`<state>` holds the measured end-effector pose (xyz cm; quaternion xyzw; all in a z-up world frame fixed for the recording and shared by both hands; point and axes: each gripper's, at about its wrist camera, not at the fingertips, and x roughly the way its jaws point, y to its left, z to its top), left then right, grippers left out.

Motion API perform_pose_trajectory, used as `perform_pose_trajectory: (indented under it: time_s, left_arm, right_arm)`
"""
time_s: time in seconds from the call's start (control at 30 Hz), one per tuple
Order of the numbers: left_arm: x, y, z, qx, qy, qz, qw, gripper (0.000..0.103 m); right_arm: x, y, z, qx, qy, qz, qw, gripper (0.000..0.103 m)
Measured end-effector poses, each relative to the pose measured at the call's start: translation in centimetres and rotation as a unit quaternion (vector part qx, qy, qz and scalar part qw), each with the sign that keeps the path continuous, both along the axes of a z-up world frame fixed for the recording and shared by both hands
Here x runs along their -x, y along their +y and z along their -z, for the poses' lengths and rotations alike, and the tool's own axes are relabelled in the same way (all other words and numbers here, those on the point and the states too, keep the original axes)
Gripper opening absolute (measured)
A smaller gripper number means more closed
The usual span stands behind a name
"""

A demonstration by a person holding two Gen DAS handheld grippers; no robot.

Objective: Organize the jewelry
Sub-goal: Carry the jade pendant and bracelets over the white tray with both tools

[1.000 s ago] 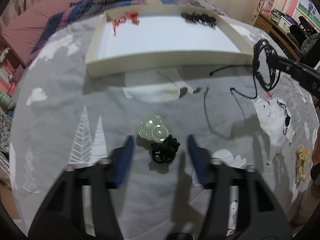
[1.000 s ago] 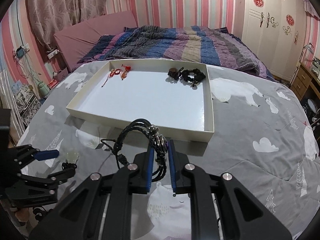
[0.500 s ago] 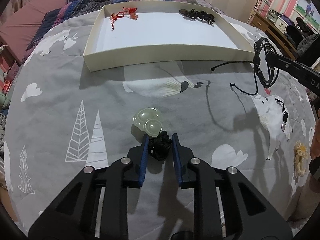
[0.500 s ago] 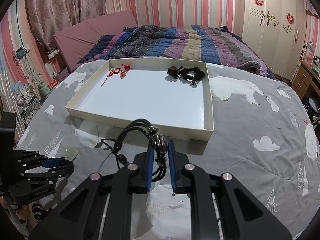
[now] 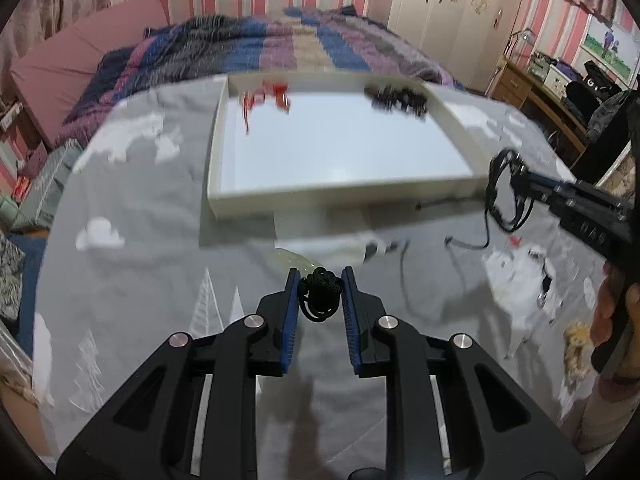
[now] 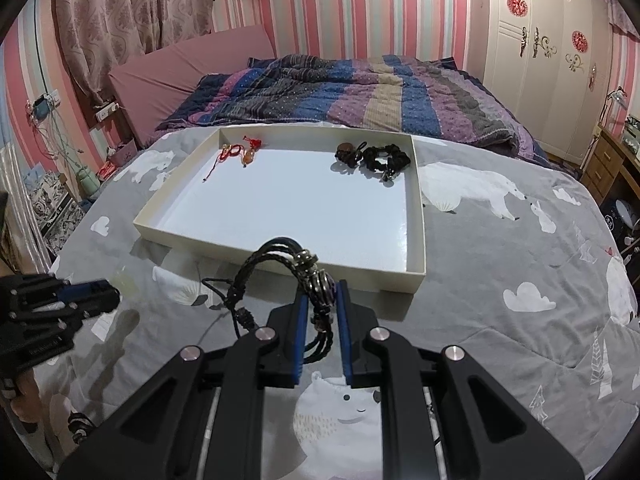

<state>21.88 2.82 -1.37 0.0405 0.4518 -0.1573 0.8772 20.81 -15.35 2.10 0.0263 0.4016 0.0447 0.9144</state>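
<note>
Jewelry is clamped in both grippers — the left gripper [image 5: 319, 280], its jaws having just been closing, pinches a black knotted cord [image 5: 320, 289] at lower centre, a pale jade pendant [image 5: 294, 259] just beyond. The right gripper [image 6: 322, 300] grips a black braided bracelet [image 6: 298, 272] — farther up, the white tray [image 6: 418, 216] holds red and black pieces.

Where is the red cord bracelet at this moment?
The red cord bracelet lies in the far left corner of the white tray, seen from the right wrist view; the black jewelry lies toward the far right corner.
</note>
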Motion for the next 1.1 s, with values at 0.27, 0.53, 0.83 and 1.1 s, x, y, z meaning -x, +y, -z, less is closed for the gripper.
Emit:
perform_pose_trajectory:
  time_s: [0.27,0.53,0.83,1.1]
  left_arm:
    - [-5.2,0.1,-5.1,0.024,-0.045,-0.002,0.9987,0.019]
    - [-14.1,-0.2,-4.6,0.015,-0.045,-0.025,0.9986,0.019]
    - [-21.6,-2.2,0.2,-0.003,0.005,-0.034,0.9994,0.019]
    - [-24.5,-3.0,3.3,-0.017,0.047,-0.06,0.997,0.019]
  right_arm:
    - [-3.1,-0.4,-3.4,0.007,-0.028,0.007,1.0,0.014]
    - [-10.0,-1.3,-5.0,0.009,-0.032,0.029,0.999,0.014]
    - [-17.6,-1.2,-0.9,-0.008,0.026,0.047,0.999,0.014]
    - [-20.7,-1.8,3.6,0.001,0.077,0.071,0.994,0.014]
